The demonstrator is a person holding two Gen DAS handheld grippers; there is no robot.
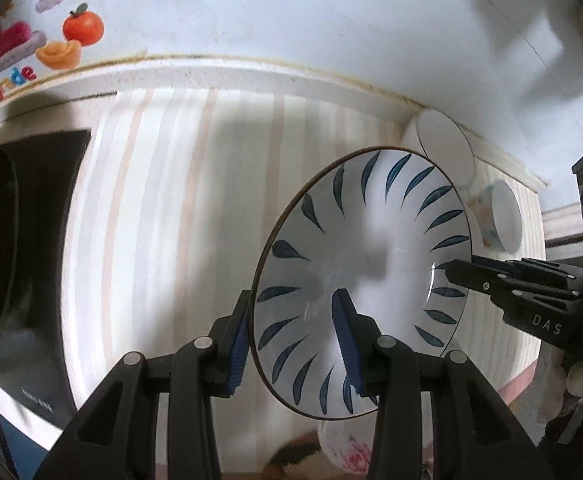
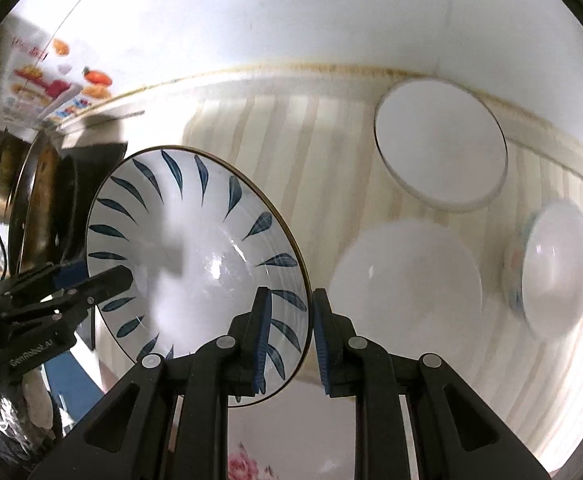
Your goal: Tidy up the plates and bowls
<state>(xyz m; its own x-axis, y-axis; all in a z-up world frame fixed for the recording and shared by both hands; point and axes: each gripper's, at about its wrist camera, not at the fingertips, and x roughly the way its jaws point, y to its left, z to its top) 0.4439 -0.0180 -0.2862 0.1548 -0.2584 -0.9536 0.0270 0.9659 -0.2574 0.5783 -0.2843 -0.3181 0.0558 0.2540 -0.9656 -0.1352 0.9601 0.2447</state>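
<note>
A white bowl with blue leaf marks hangs in the air above the striped table. My left gripper is shut on its near rim, one finger inside and one outside. My right gripper is shut on the opposite rim of the same bowl. Each gripper shows in the other's view: the right gripper at the bowl's right edge, the left gripper at its left edge.
A plain white bowl stands at the back, a white plate before it, and a patterned bowl at the right. A black appliance and pans stand at the left. A flowered bowl lies below.
</note>
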